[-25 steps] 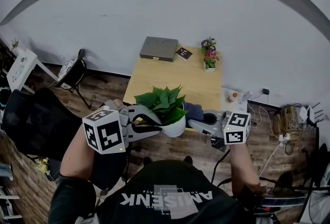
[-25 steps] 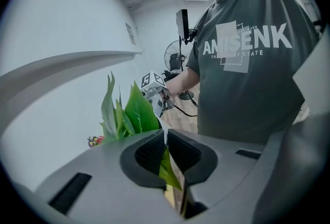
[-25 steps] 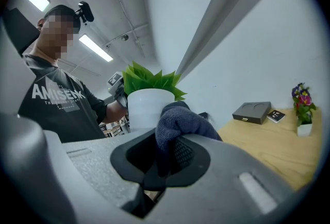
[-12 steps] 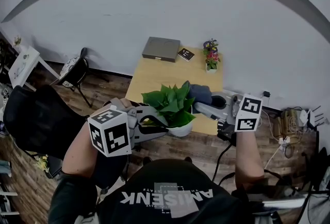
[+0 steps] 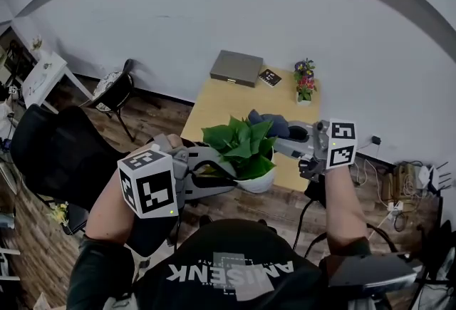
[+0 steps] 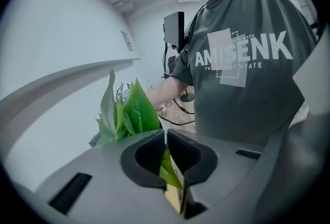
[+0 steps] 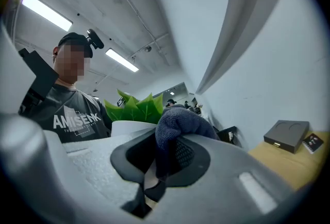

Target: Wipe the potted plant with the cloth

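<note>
Up goes the cloth (image 5: 269, 122): a moment ago it was low beside the pot, and now it touches the top leaves at the back right of the potted plant (image 5: 239, 148). The right hand-held gripper (image 5: 283, 133) is clenched on the cloth. The left hand-held gripper (image 6: 166, 140) is clenched on one leaf (image 6: 167, 166). The plant sits between them, at the near edge of the surface (image 5: 235, 98). Its leaves lie just below and left of the cloth, so the right side is nearer to wipe, I think.
</note>
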The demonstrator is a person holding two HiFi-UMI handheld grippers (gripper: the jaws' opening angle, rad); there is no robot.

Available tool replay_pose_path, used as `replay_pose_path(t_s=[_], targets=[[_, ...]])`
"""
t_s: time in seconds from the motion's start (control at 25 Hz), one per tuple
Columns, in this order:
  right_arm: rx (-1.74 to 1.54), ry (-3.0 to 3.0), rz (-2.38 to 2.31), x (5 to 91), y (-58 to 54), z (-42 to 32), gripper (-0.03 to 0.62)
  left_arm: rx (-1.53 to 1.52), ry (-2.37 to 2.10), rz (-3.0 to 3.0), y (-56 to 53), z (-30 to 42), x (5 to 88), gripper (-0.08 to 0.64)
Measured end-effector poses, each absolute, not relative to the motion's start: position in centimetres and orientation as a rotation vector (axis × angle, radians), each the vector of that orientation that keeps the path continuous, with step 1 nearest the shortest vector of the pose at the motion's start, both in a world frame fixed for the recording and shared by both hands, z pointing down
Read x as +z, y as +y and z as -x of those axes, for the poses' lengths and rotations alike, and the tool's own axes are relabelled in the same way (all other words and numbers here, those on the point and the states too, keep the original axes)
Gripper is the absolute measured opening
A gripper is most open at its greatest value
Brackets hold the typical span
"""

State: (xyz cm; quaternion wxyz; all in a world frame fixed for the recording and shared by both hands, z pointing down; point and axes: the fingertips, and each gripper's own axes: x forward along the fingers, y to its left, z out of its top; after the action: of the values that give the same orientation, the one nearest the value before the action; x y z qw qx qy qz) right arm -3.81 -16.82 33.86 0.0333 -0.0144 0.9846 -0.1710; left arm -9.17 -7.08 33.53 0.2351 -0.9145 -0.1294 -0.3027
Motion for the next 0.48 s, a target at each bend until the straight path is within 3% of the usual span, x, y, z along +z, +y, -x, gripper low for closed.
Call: replay_pose_path(t_s=[0.48], targets=[[-0.612, 3.033, -0.158, 35.6, -16.2, 4.0, 0.037, -0.884, -0.288, 2.538, -7.4, 9.4, 34.2, 0.020]])
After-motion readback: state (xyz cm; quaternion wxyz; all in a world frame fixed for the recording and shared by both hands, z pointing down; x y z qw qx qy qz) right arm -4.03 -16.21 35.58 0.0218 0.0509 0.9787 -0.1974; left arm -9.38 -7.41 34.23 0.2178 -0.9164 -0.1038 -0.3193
